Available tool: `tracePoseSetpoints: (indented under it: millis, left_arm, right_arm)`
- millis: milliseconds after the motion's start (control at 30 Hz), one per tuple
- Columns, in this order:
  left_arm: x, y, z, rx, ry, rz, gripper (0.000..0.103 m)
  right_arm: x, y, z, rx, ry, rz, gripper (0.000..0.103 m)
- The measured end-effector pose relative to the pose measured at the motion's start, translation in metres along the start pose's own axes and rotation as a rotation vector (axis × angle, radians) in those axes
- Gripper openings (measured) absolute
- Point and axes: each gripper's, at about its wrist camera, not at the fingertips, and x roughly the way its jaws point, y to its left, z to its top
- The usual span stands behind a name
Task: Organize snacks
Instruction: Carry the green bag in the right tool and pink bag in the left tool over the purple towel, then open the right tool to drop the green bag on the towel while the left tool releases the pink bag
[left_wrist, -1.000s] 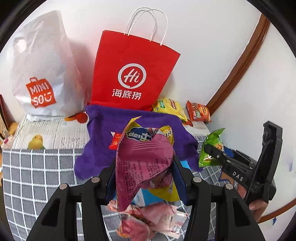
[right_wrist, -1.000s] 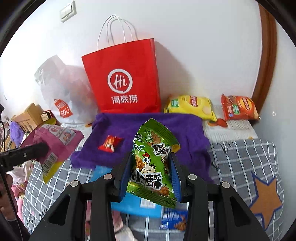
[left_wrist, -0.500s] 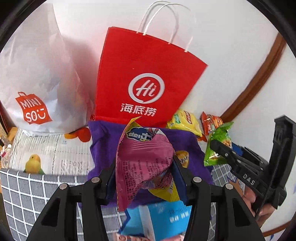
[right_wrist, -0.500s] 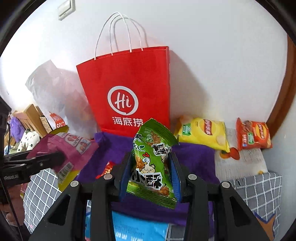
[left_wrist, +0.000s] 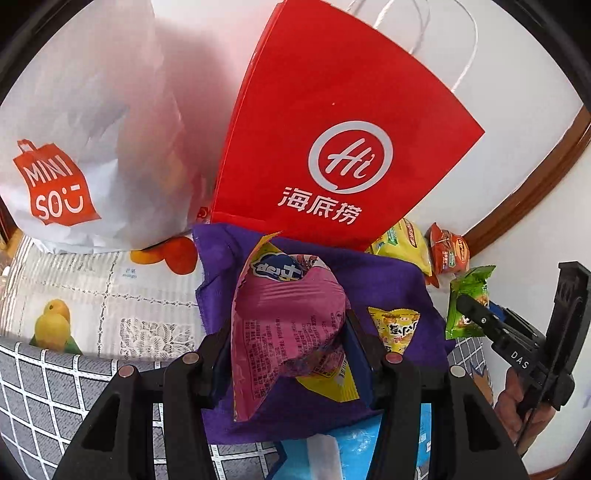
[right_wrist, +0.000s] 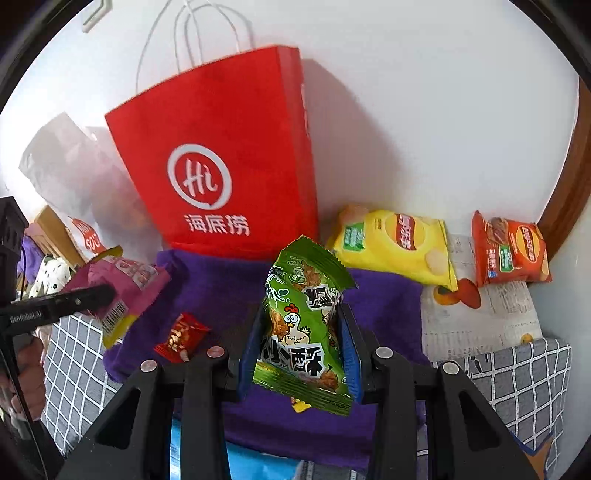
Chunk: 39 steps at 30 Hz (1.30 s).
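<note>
Both grippers have come closer to the red paper bag over the purple cloth. Left gripper is clamped on a pink snack packet, which stands up between its fingers; right gripper is clamped on a green snack packet. What the red bag and the white plastic bag at the table's back edge contain cannot be told.

The right claw grips a green snack packet upright between its blue pads. Directly beyond it stands a red paper bag on a purple cloth. A small red packet lies left of the claw. A yellow chip bag and an orange chip bag lie to its far right. At the left, the left claw holds a pink packet.
</note>
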Motion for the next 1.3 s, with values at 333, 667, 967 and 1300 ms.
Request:
tracePoseSetpoints:
  millis: [333,667,967,1300]
  left_arm:
    - [0.023,-0.01,-0.009,0.04,0.078,0.004,0.051]
    - [0.053,-0.032,-0.025,0.091,0.176,-0.005,0.051]
    - [0.067,-0.039,-0.028,0.1,0.225,0.01,0.051]
    - [0.077,-0.045,-0.032,0.116,0.254,0.006,0.051]
  right_arm:
    - [0.026,-0.014,-0.008,-0.027,0.12,-0.071,0.039]
    - [0.054,-0.019,-0.021,-0.026,0.269,-0.083,0.039]
    - [0.066,-0.009,-0.028,-0.063,0.316,-0.073,0.039]
    - [0.069,-0.009,-0.028,-0.063,0.333,-0.078,0.04]
